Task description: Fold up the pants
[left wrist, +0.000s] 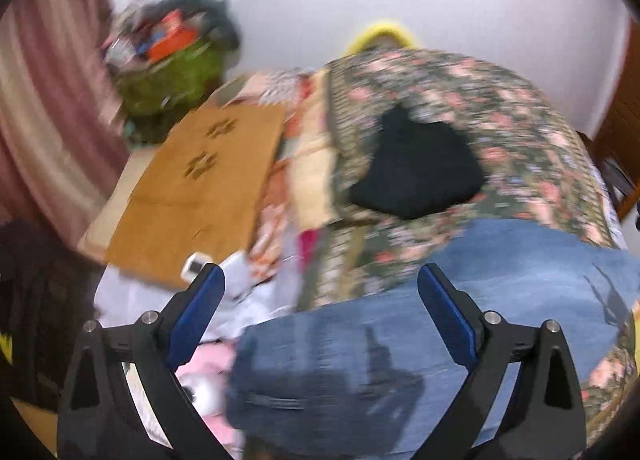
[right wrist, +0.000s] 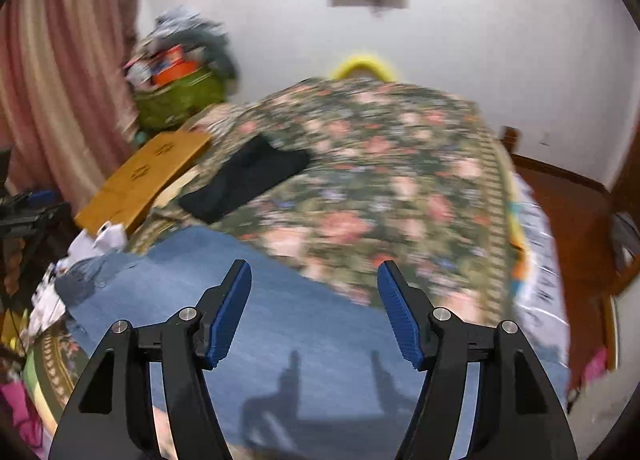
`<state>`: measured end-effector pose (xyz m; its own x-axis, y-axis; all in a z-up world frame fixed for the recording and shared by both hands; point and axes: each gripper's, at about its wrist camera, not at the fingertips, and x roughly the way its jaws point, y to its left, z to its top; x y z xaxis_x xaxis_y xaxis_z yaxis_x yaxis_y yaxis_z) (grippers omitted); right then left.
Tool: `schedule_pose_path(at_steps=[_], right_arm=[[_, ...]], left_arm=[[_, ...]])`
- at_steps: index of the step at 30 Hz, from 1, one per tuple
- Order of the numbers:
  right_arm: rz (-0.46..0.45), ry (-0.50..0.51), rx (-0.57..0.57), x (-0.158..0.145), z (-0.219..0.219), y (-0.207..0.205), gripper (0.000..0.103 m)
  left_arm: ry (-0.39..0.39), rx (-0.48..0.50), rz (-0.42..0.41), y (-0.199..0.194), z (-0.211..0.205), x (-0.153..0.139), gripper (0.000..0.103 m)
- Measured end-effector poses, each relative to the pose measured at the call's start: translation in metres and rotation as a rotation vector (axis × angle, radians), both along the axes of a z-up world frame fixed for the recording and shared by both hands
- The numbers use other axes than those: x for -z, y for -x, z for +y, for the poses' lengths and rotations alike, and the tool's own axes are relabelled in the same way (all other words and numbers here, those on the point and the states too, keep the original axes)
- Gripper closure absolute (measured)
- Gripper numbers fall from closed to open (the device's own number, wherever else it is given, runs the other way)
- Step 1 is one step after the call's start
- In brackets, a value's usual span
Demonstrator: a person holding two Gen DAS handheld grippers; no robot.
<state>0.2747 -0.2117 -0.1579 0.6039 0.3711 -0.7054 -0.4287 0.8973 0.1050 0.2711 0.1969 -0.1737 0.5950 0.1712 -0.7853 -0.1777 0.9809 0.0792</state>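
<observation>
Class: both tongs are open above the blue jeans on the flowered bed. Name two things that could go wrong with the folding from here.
1. Both left tongs and right tongs hang open above the jeans, holding nothing, so a loose fold may spring back.
2. The black garment lies close by; a sweeping fold could catch it.

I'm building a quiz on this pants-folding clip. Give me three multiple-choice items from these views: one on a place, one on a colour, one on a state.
1. Where does the black garment lie?
A on the floral bedspread
B on the cardboard
C in the green bag

2. What colour are the pants below the tongs?
A black
B blue
C pink

3. How do the right tongs stand?
A shut on the pants
B shut, empty
C open, empty

A: the black garment rests on the floral bedspread.
B: the pants are blue denim.
C: the right tongs gape, holding nothing.
</observation>
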Motion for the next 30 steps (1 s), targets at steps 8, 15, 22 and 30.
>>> schedule_pose_path(at_steps=[8,15,22,30], right_arm=[[0.095,0.085,-0.222,0.043,0.111,-0.045,0.041],[0.239,0.118,-0.322,0.087,0.178,-0.094,0.041],[0.375,0.163,-0.395,0.125,0.212,-0.106,0.064],[0.277,0.222,-0.387,0.123,0.214,-0.09,0.077]], left_arm=[[0.118,-0.157,0.202,-0.006,0.094,0.088,0.005],[0.284,-0.148,0.362,-0.002,0.105,0.15,0.005],[0.529,-0.083,0.365,0.016,0.101,0.171,0.072],[0.226,-0.117,0.328,0.048,0.073,0.161,0.095]])
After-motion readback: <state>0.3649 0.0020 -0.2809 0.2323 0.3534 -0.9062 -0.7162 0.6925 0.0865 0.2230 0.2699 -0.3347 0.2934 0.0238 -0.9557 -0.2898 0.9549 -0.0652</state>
